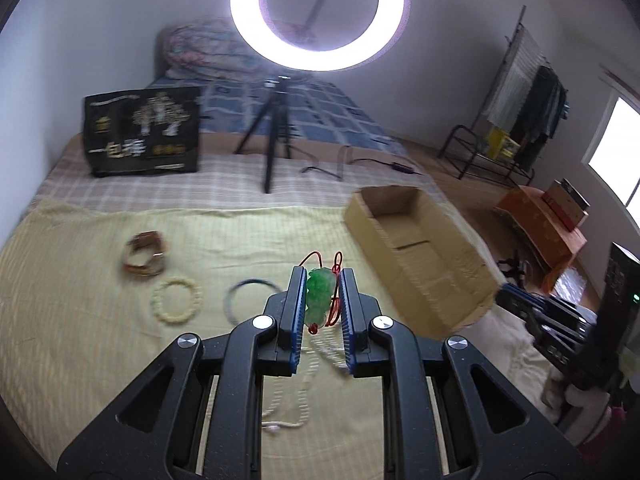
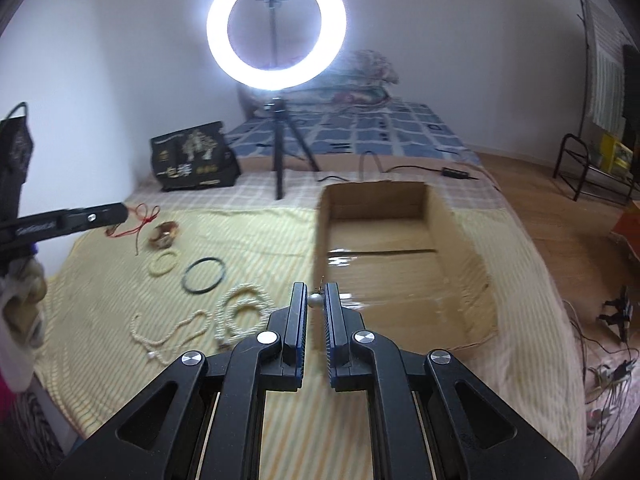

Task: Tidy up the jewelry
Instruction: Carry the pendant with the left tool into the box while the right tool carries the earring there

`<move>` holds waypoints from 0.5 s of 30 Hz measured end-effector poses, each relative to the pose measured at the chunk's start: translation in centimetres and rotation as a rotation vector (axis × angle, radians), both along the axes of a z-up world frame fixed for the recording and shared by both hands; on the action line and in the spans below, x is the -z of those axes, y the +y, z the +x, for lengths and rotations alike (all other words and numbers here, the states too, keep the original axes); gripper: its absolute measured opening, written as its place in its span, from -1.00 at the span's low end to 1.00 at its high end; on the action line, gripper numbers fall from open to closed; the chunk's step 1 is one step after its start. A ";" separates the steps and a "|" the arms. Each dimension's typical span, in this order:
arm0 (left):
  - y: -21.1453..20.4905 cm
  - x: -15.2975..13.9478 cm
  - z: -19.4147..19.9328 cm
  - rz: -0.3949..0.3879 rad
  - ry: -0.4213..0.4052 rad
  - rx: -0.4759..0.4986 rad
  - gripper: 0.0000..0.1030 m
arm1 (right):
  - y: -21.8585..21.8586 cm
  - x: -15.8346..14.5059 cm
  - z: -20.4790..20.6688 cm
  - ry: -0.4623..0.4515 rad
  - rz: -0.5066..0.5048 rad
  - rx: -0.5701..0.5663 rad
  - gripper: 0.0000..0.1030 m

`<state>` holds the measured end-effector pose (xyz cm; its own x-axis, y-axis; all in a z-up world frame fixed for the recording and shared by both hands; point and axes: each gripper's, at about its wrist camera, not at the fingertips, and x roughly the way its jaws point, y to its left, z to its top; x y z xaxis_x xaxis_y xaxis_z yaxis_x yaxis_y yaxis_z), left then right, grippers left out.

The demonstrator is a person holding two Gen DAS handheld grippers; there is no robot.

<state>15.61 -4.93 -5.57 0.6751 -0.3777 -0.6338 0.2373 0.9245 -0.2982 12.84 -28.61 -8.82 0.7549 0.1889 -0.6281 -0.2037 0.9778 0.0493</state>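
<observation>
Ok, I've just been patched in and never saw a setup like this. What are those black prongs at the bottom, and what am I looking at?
Those prongs are hand-held claws; a person carries one in each hand, and each has a fisheye camera looking along its fingers. So one picture is from the left claw, the other from the right claw.

Both look over a bed with a yellow cloth, a ring light on a tripod and an open cardboard box, which looks empty.

The left claw grips a green pendant on a red cord. The right claw grips a small silver bead near the box.

On the cloth lie a black bangle, a cream bead bracelet, a brown bracelet and a white bead necklace.
</observation>
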 end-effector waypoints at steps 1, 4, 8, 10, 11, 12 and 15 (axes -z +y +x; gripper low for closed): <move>-0.8 -0.1 0.1 -0.003 0.000 0.012 -0.72 | -0.6 0.1 0.3 0.004 -0.001 0.015 -0.87; -3.7 0.0 0.3 -0.013 0.007 0.058 -0.72 | -1.8 0.3 0.9 0.014 0.001 0.043 -0.87; -7.7 0.5 0.6 -0.015 0.021 0.113 -0.72 | -3.5 0.6 2.0 0.031 -0.004 0.076 -0.87; -9.5 0.7 0.8 -0.017 0.030 0.137 -0.72 | -4.4 0.8 2.8 0.042 -0.002 0.094 -0.87; -10.3 0.8 0.9 -0.019 0.034 0.148 -0.72 | -4.6 0.9 3.2 0.045 0.000 0.100 -0.87; -11.2 0.9 1.1 -0.018 0.036 0.159 -0.72 | -5.0 1.1 3.7 0.051 0.006 0.112 -0.87; -13.2 1.1 1.5 -0.020 0.042 0.181 -0.72 | -5.9 1.3 4.6 0.064 0.028 0.130 -0.87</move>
